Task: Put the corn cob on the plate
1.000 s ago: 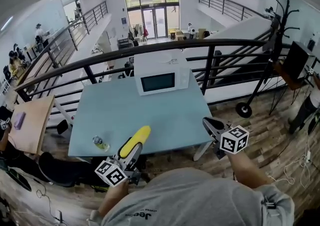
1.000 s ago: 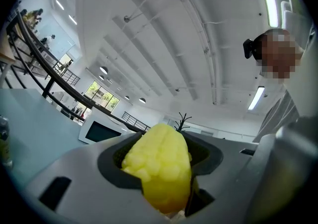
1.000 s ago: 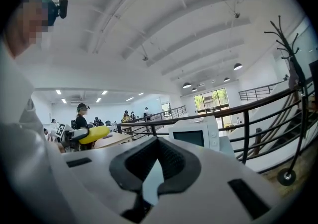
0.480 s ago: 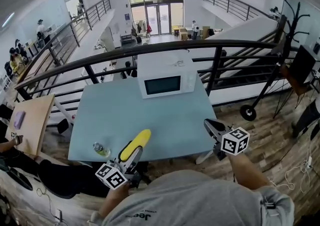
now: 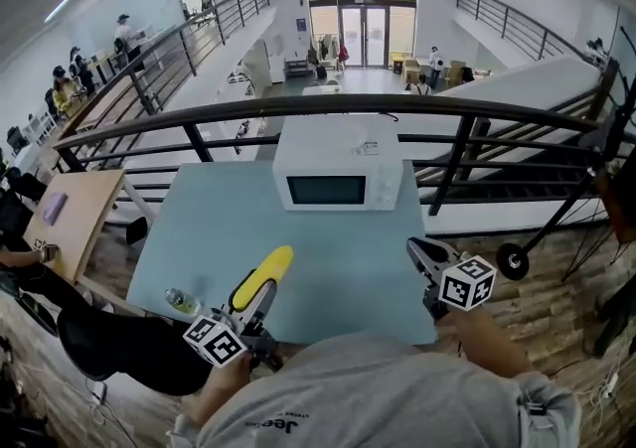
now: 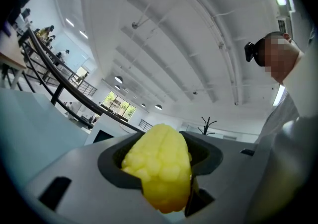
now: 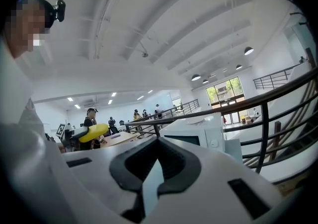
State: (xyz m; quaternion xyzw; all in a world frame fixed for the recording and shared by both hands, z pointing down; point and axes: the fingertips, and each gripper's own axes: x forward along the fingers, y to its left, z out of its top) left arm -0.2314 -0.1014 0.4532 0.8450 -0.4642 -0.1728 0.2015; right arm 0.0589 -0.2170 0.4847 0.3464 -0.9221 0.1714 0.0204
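Observation:
My left gripper (image 5: 260,295) is shut on a yellow corn cob (image 5: 263,275), which sticks out forward past the jaws over the near left part of the light blue table (image 5: 328,247). In the left gripper view the corn cob (image 6: 158,166) fills the space between the jaws. My right gripper (image 5: 418,250) hangs over the table's near right edge with its jaws together and nothing in them. The right gripper view shows the corn cob (image 7: 93,132) far off at the left. No plate shows in any view.
A white microwave (image 5: 338,178) stands at the table's far edge, door shut, in front of a black railing (image 5: 397,113). A small bottle (image 5: 180,300) sits at the table's near left corner. A wooden table (image 5: 70,223) stands to the left, with people beyond.
Both grippers have been carried forward toward the table, so the table and microwave sit nearer and more centred. The corn cob stays held in the left gripper.

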